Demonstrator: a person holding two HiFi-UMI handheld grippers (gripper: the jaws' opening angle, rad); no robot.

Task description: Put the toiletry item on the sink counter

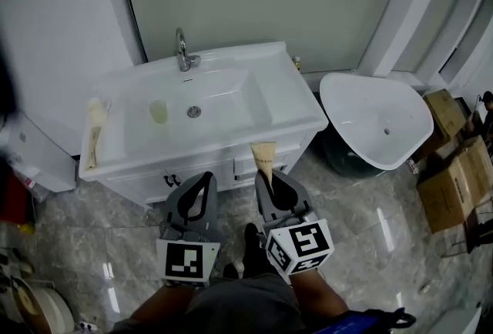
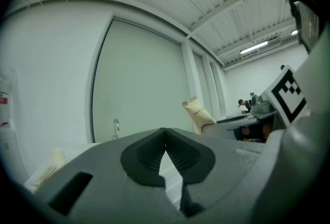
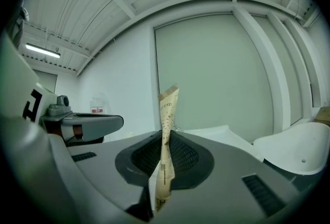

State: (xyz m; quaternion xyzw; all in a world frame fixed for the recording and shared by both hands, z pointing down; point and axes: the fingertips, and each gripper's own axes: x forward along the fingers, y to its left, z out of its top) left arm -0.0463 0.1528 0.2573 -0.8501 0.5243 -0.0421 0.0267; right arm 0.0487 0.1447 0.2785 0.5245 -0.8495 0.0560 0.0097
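My right gripper (image 1: 266, 174) is shut on a tan toiletry tube (image 1: 263, 156), which sticks up past the jaws in front of the white sink counter (image 1: 296, 105). In the right gripper view the tube (image 3: 166, 138) stands pinched between the black pads, its flat crimped end on top. My left gripper (image 1: 202, 180) is shut with nothing in it, just left of the right one; its pads (image 2: 154, 153) meet at the tip. A second tan tube (image 1: 95, 136) lies on the counter's left edge. The basin (image 1: 192, 105) holds a pale green item (image 1: 159, 111).
A chrome faucet (image 1: 183, 51) stands behind the basin. A white round tub (image 1: 377, 121) sits right of the cabinet, with cardboard boxes (image 1: 454, 175) beyond it. A small bottle (image 1: 296, 62) stands at the counter's back right corner. The floor is grey marble tile (image 1: 370, 248).
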